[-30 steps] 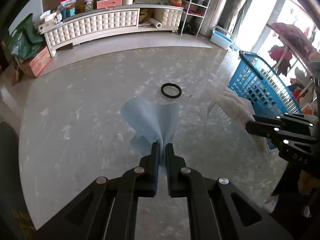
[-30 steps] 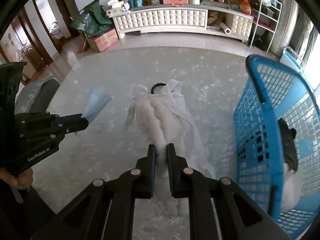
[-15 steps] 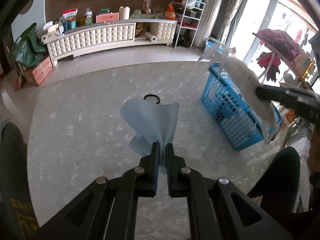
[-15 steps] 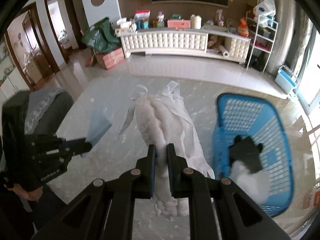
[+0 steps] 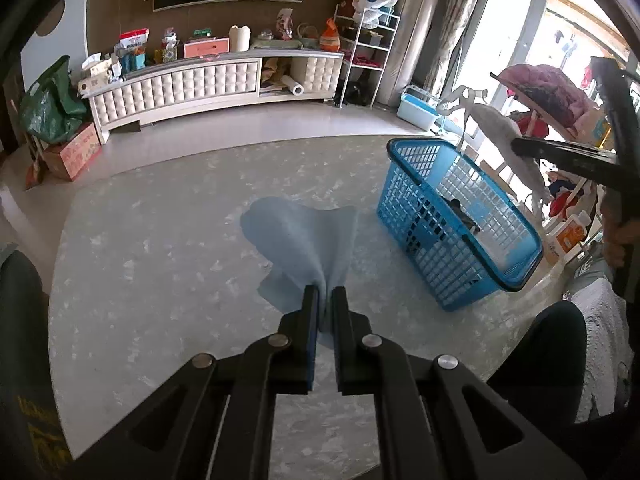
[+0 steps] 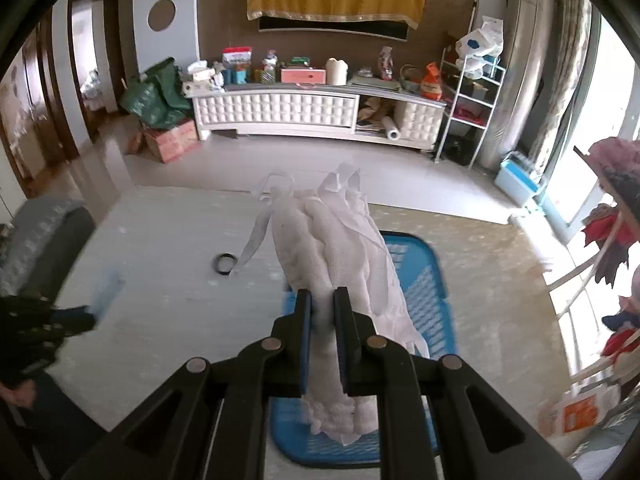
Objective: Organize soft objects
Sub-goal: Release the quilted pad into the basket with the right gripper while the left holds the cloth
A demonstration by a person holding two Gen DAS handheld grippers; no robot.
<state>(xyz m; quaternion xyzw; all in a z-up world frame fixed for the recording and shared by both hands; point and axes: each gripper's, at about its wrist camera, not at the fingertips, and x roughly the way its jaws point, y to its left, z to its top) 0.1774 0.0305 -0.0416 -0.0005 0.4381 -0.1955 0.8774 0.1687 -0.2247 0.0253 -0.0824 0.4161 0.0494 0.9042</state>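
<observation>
White towel (image 6: pixel 340 248) in right tool (image 6: pixel 322 300) (pinched)

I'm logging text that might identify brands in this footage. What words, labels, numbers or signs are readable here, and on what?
Nothing reads clearly in either view.
Red cardboard box on the floor: print too blurred to read.
Packages on the white cabinet: labels too small to read.
Orange-and-white bag beyond the blue basket: marking unreadable.
Yellow print on the dark surface at lower left: illegible.

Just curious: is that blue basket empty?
Not empty. Through the blue basket, the left wrist view shows something dark and something white lying inside.
</observation>
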